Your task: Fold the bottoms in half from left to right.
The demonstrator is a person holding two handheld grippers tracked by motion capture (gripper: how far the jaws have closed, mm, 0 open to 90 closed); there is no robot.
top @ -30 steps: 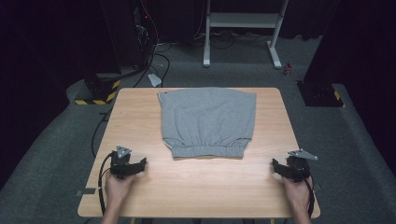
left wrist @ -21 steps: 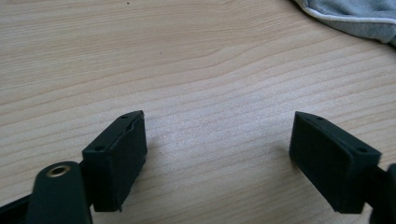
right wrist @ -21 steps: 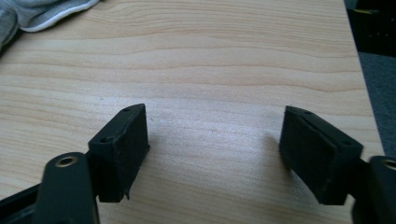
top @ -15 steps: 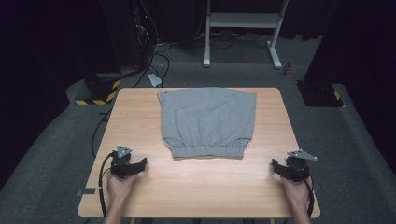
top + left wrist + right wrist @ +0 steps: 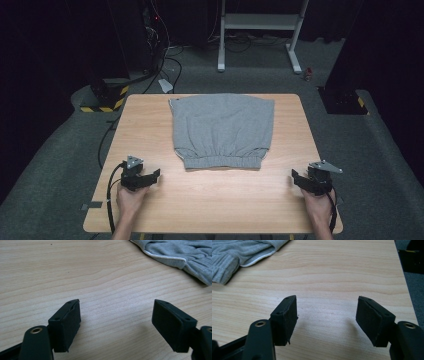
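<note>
A grey pair of shorts (image 5: pixel 223 130) lies flat on the middle and far part of the wooden table (image 5: pixel 150 130), its elastic waistband toward me. Its near left corner with white piping shows in the left gripper view (image 5: pixel 180 255), and its near right corner in the right gripper view (image 5: pixel 239 252). My left gripper (image 5: pixel 150 176) rests on the table near the front left, jaws wide apart and empty (image 5: pixel 117 322). My right gripper (image 5: pixel 298 179) sits at the front right, also open with nothing between its jaws (image 5: pixel 327 320). Both stand well short of the shorts.
A white metal stand (image 5: pixel 260 30) and dark equipment with cables (image 5: pixel 145 50) are on the grey floor beyond the table. A black block with yellow-black tape (image 5: pixel 102 100) lies at the far left, another dark block (image 5: pixel 345 100) at the far right.
</note>
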